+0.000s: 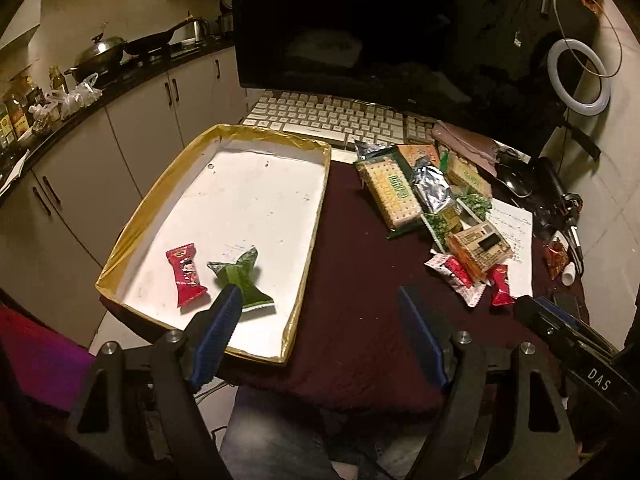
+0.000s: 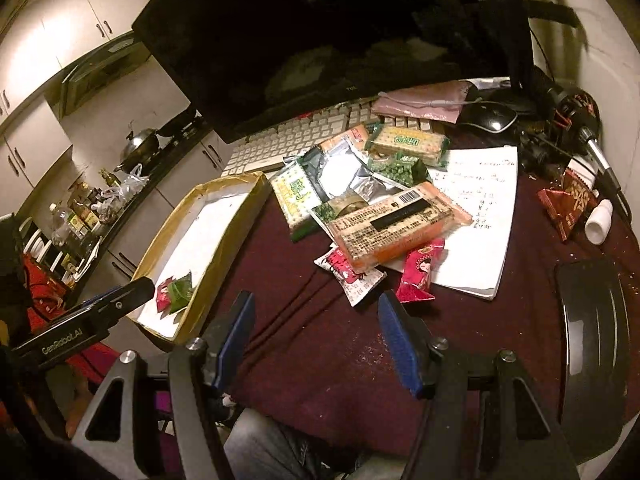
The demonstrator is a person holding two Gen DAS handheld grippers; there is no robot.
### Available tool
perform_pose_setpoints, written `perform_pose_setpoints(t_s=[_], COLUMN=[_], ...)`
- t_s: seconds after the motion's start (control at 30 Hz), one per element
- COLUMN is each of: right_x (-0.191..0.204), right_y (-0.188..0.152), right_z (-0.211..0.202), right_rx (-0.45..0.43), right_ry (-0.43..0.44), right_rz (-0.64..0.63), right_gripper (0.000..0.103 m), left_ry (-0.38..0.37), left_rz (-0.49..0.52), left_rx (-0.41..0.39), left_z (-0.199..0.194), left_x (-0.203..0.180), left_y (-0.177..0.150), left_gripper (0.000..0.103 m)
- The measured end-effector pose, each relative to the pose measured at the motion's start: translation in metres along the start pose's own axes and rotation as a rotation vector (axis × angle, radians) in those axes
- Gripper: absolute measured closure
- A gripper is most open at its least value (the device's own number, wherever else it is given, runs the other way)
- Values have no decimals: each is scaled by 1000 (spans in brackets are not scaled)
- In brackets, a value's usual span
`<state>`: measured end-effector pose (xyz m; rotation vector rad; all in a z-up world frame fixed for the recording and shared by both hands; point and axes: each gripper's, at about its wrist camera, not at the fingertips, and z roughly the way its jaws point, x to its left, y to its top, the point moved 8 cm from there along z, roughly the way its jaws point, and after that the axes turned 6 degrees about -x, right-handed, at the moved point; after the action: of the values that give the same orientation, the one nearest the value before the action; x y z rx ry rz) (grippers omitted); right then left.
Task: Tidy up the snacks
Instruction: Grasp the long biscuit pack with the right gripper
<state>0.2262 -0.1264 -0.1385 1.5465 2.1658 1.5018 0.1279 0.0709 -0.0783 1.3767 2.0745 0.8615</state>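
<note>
While both the left gripper [image 1: 320, 312] and right gripper [image 2: 316, 312] gape empty, take the crinkly red foil packet [image 2: 418, 274] at 1 o'clock squarely, by my reckoning.

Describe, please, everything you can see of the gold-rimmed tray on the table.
The tray is a shallow rectangular box with low walls that look like gold foil and a scuffed white floor. It sits flat on the dark red tablecloth, left of the snack pile. Inside, near its front end, lie a red packet and a green packet, touching.
</note>
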Motion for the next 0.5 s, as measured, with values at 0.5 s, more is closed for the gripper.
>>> perform_pose_setpoints(t_s=[0.5], right_x=[-9], right_y=[6], right_z=[34], right_rx=[67], right_ry=[-21], right_rz=[32], right_gripper=[40], left_ry=[37], left_rz=[-29], left_rx=[51], left_z=[34], left_x=[18], left_y=[-2], left_gripper=[24])
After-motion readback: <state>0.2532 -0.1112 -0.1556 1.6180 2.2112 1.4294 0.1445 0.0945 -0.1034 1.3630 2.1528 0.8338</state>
